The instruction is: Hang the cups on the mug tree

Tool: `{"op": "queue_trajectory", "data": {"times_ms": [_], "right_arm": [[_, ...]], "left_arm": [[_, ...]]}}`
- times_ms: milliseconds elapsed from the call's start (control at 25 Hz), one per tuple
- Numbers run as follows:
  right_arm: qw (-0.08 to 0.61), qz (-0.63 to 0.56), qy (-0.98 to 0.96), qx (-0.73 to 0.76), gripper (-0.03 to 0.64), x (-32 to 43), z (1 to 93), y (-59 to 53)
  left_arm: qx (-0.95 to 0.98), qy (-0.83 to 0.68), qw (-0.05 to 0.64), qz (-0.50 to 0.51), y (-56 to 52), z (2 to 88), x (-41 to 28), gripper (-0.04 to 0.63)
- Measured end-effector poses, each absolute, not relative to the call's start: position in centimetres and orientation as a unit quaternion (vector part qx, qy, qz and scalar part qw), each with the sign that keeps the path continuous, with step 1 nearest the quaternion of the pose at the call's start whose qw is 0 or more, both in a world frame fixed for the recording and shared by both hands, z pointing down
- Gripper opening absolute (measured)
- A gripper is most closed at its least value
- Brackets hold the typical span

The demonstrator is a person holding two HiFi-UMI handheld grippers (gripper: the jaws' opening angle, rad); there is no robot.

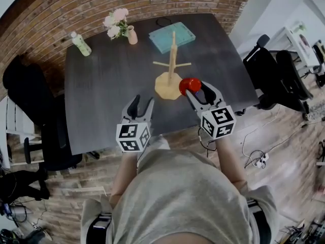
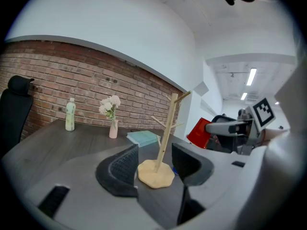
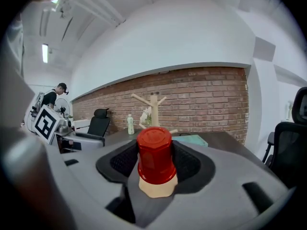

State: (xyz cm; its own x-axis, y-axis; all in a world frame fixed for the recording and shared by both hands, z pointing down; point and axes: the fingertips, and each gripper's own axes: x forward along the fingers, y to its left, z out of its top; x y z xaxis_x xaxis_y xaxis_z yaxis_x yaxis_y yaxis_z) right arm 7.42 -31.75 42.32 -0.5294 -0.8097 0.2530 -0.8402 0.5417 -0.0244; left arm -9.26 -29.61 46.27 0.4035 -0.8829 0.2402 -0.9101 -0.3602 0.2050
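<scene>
Gripping a glossy red plastic cup (image 3: pixel 155 152) with faceted sides, the right gripper (image 1: pixel 196 89) presses its ribbed black pads on both flanks. The cup sits inverted between the jaws, narrow flat base up, wider rim low. Left gripper (image 2: pixel 153 166) jaws stand apart, nothing between them. Pale wooden mug tree (image 1: pixel 172 60), slim post, bare pegs, flat polygonal base, stands just ahead of both jaws on the dark matte table (image 1: pixel 101 95).
</scene>
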Motion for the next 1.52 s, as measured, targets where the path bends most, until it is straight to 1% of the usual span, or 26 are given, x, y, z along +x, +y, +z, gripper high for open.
{"op": "queue_trajectory", "data": {"times_ms": [280, 560, 1120, 1520], "right_arm": [[0.075, 0.051, -0.865, 0.494, 0.225, 8.6, 38.1, -34.4], [0.076, 0.033, -0.861, 0.503, 0.225, 9.1, 36.7, -36.9], [0.077, 0.060, -0.859, 0.502, 0.227, 7.9, 38.4, -40.6], [0.050, 0.111, -0.862, 0.492, 0.229, 7.1, 39.8, -41.7]], "left_arm": [[0.826, -0.541, 0.154, 0.036, -30.9, 45.6, -9.4, 0.212], [0.829, -0.537, 0.152, 0.037, -32.2, 45.5, -9.4, 0.212], [0.832, -0.530, 0.153, 0.056, -33.3, 46.0, -9.8, 0.212], [0.834, -0.526, 0.157, 0.062, -34.1, 46.4, -9.9, 0.212]]}}
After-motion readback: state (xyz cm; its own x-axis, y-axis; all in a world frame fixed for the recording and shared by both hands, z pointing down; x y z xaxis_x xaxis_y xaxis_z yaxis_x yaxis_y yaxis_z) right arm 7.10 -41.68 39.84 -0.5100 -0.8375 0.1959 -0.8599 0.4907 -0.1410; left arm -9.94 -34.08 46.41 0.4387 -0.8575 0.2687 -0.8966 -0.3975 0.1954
